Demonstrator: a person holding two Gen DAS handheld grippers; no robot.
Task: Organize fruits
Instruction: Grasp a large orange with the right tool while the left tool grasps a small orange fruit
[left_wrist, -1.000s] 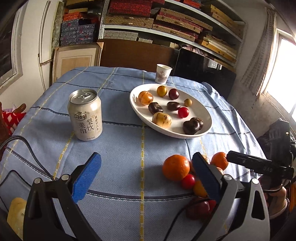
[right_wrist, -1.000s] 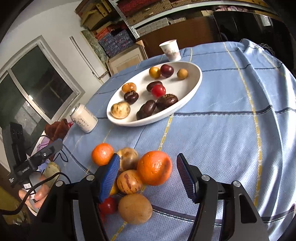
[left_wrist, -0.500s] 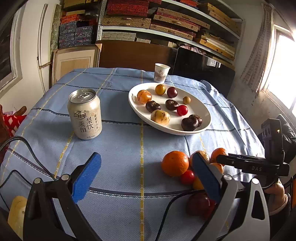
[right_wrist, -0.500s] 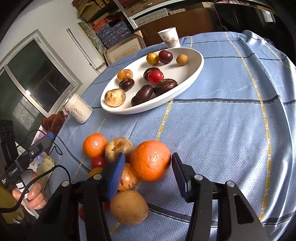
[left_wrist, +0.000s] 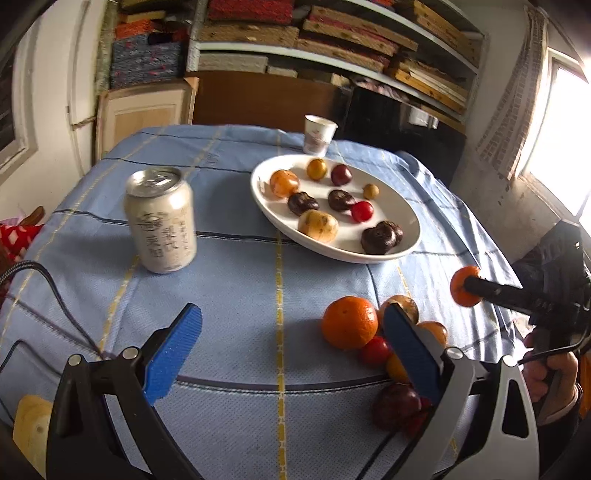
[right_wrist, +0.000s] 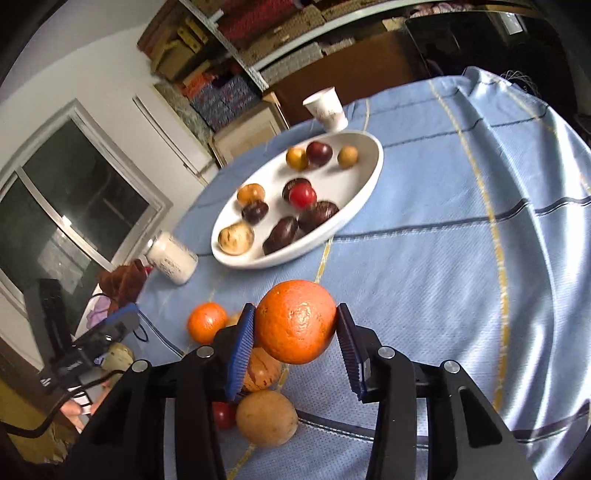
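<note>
My right gripper (right_wrist: 295, 328) is shut on a large orange (right_wrist: 296, 320) and holds it above the blue tablecloth; it shows at the right of the left wrist view (left_wrist: 466, 291). A white oval plate (right_wrist: 364, 184) with several small fruits lies beyond; it also shows in the left wrist view (left_wrist: 406, 212). A pile of loose fruit lies near the table's edge: another orange (left_wrist: 349, 322), a red tomato (left_wrist: 375, 350), a brown round fruit (right_wrist: 266, 419). My left gripper (left_wrist: 291, 347) is open and empty, low over the cloth left of the pile.
A drink can (left_wrist: 160, 219) stands left of the plate. A paper cup (left_wrist: 319, 133) stands behind the plate. Cables (left_wrist: 55, 291) trail over the table's left side. Shelves with boxes fill the back wall.
My right gripper closed on the large orange and lifted it off the pile. The left gripper stayed open and shifted slightly.
</note>
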